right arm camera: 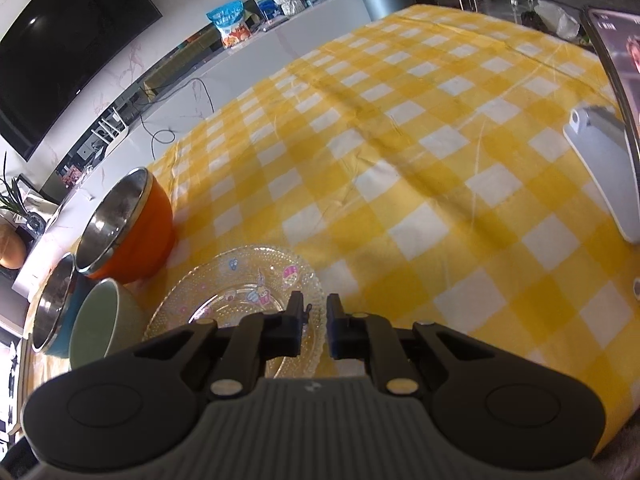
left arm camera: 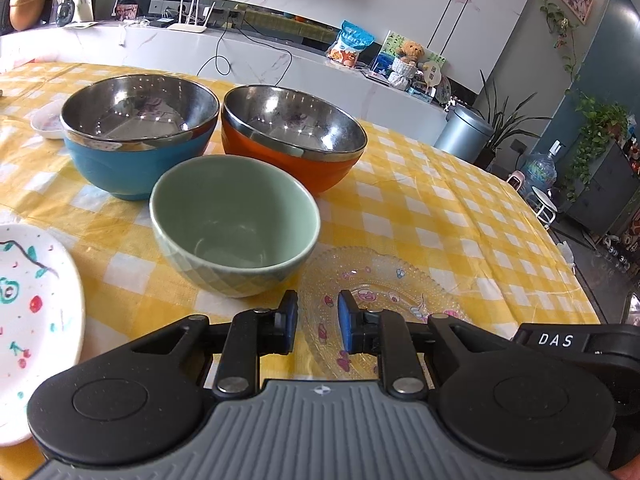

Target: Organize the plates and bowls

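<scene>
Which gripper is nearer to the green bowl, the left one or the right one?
Left. The left gripper sits just beside the green bowl, over the glass plate. The right gripper is at the plate's far rim, away from the bowl.

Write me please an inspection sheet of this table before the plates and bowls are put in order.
Surface: yellow-and-white checked cloth, creased.
Job's things: blue bowl, orange bowl and green bowl stand upright, close together; glass plate beside the green bowl; white painted plate at the left edge; small white dish behind the blue bowl.
Clutter: grey stand on the cloth, far right.
Grippers: left gripper and right gripper both over the glass plate, jaws narrowly apart; contact cannot be told.
Cables: black cable on the white counter behind.
Surroundings: television, grey bin, potted plants.
</scene>
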Demonstrator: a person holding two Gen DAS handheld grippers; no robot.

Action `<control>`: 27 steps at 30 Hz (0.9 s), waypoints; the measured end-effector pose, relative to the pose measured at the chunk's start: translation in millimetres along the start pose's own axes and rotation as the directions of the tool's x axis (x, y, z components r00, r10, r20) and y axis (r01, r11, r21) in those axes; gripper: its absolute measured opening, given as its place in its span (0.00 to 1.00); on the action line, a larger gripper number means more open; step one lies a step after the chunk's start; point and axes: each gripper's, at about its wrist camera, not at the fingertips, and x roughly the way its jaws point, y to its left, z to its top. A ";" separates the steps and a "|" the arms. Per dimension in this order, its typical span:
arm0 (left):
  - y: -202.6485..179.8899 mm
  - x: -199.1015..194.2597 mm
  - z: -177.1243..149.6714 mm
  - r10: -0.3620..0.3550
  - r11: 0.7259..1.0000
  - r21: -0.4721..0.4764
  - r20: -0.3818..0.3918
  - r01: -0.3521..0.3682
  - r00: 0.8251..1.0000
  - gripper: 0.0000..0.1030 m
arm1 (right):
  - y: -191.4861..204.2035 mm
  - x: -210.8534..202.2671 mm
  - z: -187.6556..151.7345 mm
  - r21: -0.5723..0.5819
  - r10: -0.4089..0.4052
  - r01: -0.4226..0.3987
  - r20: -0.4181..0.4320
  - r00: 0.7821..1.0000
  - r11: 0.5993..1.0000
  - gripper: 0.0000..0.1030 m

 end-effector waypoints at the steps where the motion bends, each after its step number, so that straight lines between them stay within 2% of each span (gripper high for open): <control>1: 0.1 -3.0 -0.5 0.001 1.000 0.006 0.002 -0.001 1.000 0.23 | -1.5 -2.5 -2.5 0.007 0.008 -0.008 -0.009 1.000 1.000 0.09; 7: 5.1 -23.4 -5.6 0.002 0.999 0.033 -0.003 -0.002 1.000 0.23 | -6.6 -18.2 -16.5 0.040 0.043 -0.040 -0.055 0.998 0.998 0.09; 15: 30.9 -32.2 -16.4 0.013 1.000 0.011 -0.045 -0.013 0.999 0.23 | 1.2 -27.2 -40.5 -0.003 0.073 -0.074 -0.087 0.993 0.997 0.08; 21: 40.4 -29.2 -25.5 0.013 1.000 0.019 -0.062 -0.012 0.998 0.21 | 9.3 -29.9 -51.0 -0.071 0.070 -0.075 -0.070 0.995 0.995 0.09; 25: 46.6 -30.2 -28.0 -0.007 1.000 0.003 -0.060 0.008 0.998 0.21 | 9.7 -28.6 -52.3 -0.087 0.088 -0.092 -0.050 0.995 0.992 0.17; 27: 48.5 -30.1 -28.4 -0.022 1.000 -0.010 -0.055 0.021 0.998 0.21 | 8.2 -27.0 -51.1 -0.079 0.097 -0.099 -0.039 0.995 0.992 0.17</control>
